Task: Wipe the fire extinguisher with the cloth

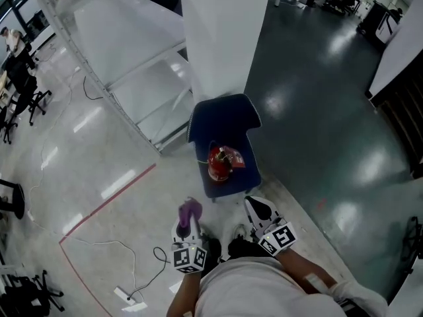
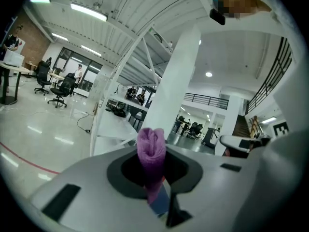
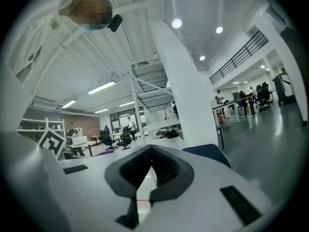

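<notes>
Big open hall with a shiny floor [image 1: 99, 157], pale grey on the left and dark greenish on the right, plus a fat white pillar [image 1: 225, 32] running up the middle. Far left there are a few black office chairs [image 1: 30, 91]. A red tape line [image 1: 109, 200] crosses the pale floor, and a thin cable [image 1: 142, 256] snakes around near it. A white metal rack [image 1: 132, 58] stands just left of the pillar.

The left gripper [image 1: 188, 228] is down at the bottom, held close to the person's body. Its jaws are clamped on a purple cloth [image 1: 190, 209], which sticks up out of the tips in a bunched roll, so no gap there at all.

Just ahead of both grippers, at the foot of the pillar, is a dark blue chair [image 1: 225, 121]. The red fire extinguisher [image 1: 219, 163] is lying on its seat, not touched by anything, a bit apart from both grippers.

The right gripper [image 1: 259, 210] sits beside the left one, below the chair's front edge. Its jaws are pinched together at the tips with nothing in them.
</notes>
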Demonstrator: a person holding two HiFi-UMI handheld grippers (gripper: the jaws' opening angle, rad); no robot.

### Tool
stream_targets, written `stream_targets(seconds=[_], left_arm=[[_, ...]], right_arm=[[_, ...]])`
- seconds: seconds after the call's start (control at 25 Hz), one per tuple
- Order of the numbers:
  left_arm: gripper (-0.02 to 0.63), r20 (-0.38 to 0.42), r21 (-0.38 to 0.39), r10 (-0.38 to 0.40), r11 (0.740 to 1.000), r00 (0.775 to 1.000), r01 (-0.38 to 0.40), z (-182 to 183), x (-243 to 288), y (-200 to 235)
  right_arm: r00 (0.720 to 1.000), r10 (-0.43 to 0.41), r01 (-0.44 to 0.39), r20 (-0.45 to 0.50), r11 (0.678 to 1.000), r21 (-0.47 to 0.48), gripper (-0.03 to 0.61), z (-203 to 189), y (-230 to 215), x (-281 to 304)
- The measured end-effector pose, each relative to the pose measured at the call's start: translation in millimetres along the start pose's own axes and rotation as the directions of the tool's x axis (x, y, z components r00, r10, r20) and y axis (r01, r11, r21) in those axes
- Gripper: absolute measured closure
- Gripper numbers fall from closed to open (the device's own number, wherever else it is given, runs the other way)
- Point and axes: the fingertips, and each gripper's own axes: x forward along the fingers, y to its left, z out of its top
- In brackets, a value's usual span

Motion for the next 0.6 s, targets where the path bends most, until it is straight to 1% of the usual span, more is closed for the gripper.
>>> stream_targets(seconds=[0.12,0.28,0.4,0.6], left_arm=[[0.557,-0.029,0.017,0.002,1.0,1.0,-0.001,-16.6,15.1,9.8],[0.557,-0.055,0.041,-0.026,0.999,0.998,0.028,-42.6,56.8,28.2],[0.557,-0.077,0.025,-0.028,0.999,0.997,0.03,-71.7,84.7,50.4],[0.557,-0.11,0.007,-0.039,0.999,0.993,0.04,-135.2,135.4,82.4]], right_arm=[[0.999,0.033,-0.033,-0.024,0.999,-0.007,0.565,-8.2,6.3,5.2],[0.996,0.078,-0.079,-0.033,0.997,-0.01,0.565,-30.5,8.3,26.0],[0.995,0.091,-0.09,-0.051,0.996,0.004,0.565,-62.3,6.8,42.0],[0.991,0.092,-0.09,-0.093,0.996,0.028,0.565,-120.1,-2.8,59.4]])
